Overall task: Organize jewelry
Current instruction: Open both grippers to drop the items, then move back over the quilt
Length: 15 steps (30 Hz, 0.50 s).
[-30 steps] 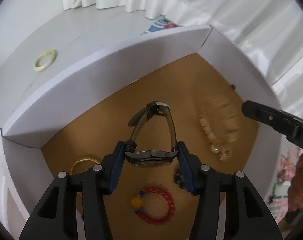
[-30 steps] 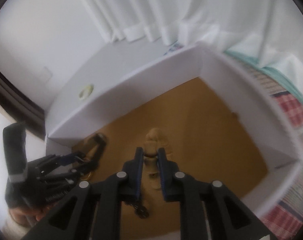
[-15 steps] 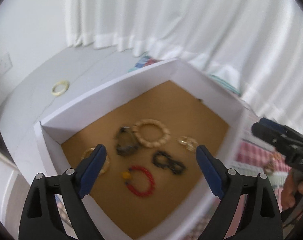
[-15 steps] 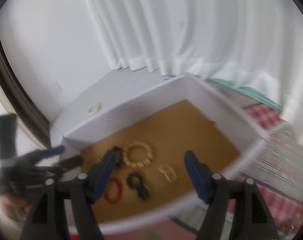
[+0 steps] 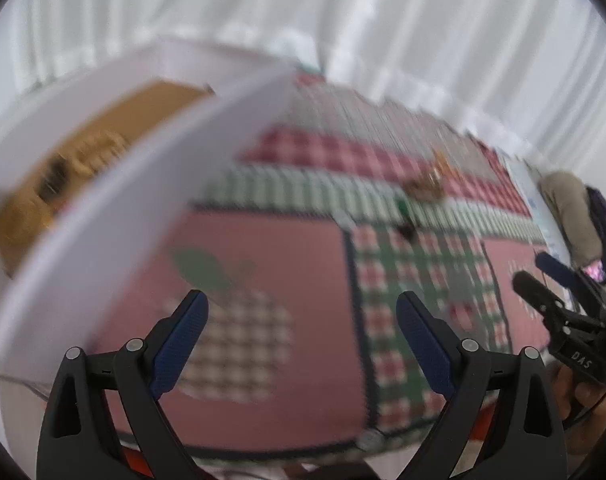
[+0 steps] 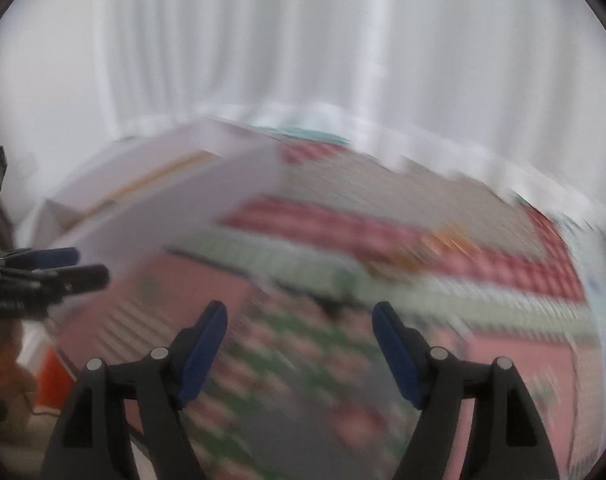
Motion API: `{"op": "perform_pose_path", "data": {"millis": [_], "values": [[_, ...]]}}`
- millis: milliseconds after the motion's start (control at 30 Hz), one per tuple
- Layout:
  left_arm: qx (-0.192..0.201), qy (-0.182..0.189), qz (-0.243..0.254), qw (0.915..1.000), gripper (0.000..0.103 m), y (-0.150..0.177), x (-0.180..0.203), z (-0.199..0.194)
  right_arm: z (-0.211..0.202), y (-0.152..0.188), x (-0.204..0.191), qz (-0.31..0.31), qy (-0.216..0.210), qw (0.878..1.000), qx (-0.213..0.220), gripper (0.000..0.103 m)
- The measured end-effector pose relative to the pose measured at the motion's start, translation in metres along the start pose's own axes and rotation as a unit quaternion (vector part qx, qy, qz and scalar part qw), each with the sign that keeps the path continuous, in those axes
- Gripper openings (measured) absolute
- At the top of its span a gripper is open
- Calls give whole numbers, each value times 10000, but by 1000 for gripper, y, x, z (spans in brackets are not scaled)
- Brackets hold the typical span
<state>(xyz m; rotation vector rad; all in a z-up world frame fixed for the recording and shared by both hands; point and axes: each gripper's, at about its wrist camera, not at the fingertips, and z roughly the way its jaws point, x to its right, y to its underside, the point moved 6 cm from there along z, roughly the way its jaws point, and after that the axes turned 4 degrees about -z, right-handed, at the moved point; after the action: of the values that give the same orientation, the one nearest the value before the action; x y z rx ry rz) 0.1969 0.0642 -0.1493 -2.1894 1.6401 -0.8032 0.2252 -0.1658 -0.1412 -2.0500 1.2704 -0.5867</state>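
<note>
From the left wrist view, the left hand-held gripper (image 5: 302, 322) is hanging with its blue pads wide apart and nothing between them, above a checked patchwork cloth (image 5: 403, 264) bearing an apple pattern. The white box (image 5: 115, 208) is sitting at the left, its long near wall running from lower left to upper right. Jewelry (image 5: 77, 162) is lying blurred on the box's brown floor; its pieces cannot be told apart. A second small pile of jewelry (image 5: 431, 182) is resting on the cloth, well apart from the box. At the right edge the right hand-held gripper (image 5: 543, 280) is showing the letters "DAS" on its body.

From the right wrist view, the right hand-held gripper (image 6: 299, 330) is also standing apart and empty. Everything here is smearing: box (image 6: 175, 200) left, loose jewelry (image 6: 415, 256) right, left hand-held gripper (image 6: 69, 266) at the left edge.
</note>
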Motion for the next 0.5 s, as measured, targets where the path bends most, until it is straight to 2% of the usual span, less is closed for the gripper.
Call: {"op": "perform_pose_path", "data": {"millis": [100,233,367,500], "values": [[-231,100,226,9994,95,19,24,13,-11,40,35,401,339,9983,-250,77],[-265,171,660,9973,95,37,56,13,-21,69,50,681,497,9960,-285,77],[-313,84,953,9949,95,47,68,16,-15,73,46,837,319,9957,-257,77],[-331,30,924,9952,95,48,66,21,-12,68,38,727,147,9970,-216,77]]}}
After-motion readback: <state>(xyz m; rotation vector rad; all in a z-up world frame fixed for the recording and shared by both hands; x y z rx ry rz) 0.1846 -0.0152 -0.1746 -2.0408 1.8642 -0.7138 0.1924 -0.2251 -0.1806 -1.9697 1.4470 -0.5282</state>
